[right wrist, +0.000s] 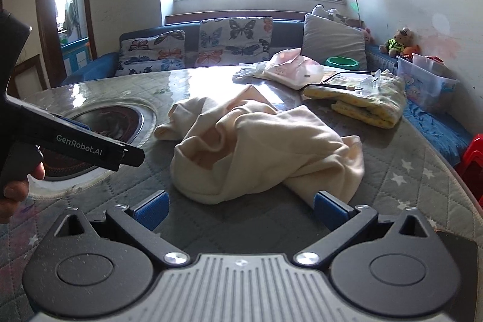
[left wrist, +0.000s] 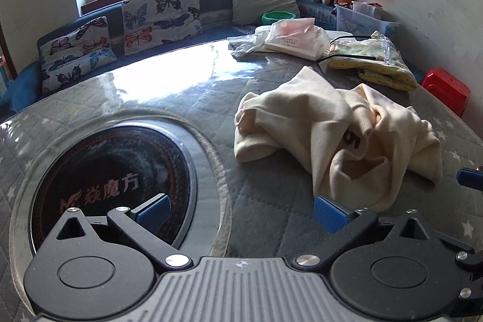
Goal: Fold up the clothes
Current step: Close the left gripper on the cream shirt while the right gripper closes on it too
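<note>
The crumpled cream cotton garment (left wrist: 338,135) lies heaped on the grey quilted surface (left wrist: 169,98), just ahead of the right claw (right wrist: 240,212) and ahead-right of the left claw (left wrist: 241,212). Both claws gape wide, holding nothing.

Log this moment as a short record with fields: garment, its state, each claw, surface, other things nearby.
garment: cream top
state: crumpled in a heap, not folded, lying flat on the table
left claw: open, empty, just short of the garment
right claw: open, empty, just short of the garment
surface: quilted grey table cover with a round black hotplate set in
nearby: folded yellow cloth, plastic bag
</note>
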Motion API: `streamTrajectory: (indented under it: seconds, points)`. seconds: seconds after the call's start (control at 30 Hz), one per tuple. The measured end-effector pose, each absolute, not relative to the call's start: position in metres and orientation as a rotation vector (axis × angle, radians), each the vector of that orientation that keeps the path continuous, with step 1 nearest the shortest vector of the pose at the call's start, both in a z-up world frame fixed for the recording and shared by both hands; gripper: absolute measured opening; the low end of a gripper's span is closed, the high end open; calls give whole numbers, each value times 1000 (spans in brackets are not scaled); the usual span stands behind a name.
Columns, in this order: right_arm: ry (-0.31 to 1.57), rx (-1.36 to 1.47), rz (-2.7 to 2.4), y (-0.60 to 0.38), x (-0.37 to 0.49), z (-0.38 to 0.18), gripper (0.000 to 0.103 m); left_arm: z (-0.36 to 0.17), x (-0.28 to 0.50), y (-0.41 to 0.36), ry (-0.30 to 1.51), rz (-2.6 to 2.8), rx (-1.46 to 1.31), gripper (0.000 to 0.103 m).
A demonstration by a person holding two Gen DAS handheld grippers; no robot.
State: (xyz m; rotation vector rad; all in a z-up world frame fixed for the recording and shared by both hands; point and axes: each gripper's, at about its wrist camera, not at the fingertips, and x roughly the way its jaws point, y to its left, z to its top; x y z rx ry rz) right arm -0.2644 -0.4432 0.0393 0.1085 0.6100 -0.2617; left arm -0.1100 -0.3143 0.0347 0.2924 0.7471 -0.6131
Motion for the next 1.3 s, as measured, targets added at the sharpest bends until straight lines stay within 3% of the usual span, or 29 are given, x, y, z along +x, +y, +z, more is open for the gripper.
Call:
streamTrajectory:
  seconds: [0.7, 0.97, 1.03, 1.17, 1.3]
  points:
    - [572, 124, -310, -465, -244, 52, 102, 58, -89, -370, 716, -670, 345, 103]
    - [573, 124, -303, -471, -222, 55, 91, 67, -74, -395, 720, -700, 321, 102]
    - [577, 121, -298, -471, -217, 54, 84, 65, -72, -403, 725, -707, 331, 98]
    - [594, 87, -297, -467, -207, 50, 83, 58, -65, -417, 735, -709, 349, 90]
    - [614, 43, -307, -465, -202, 44, 71, 43, -58, -417, 781, -714, 358, 68]
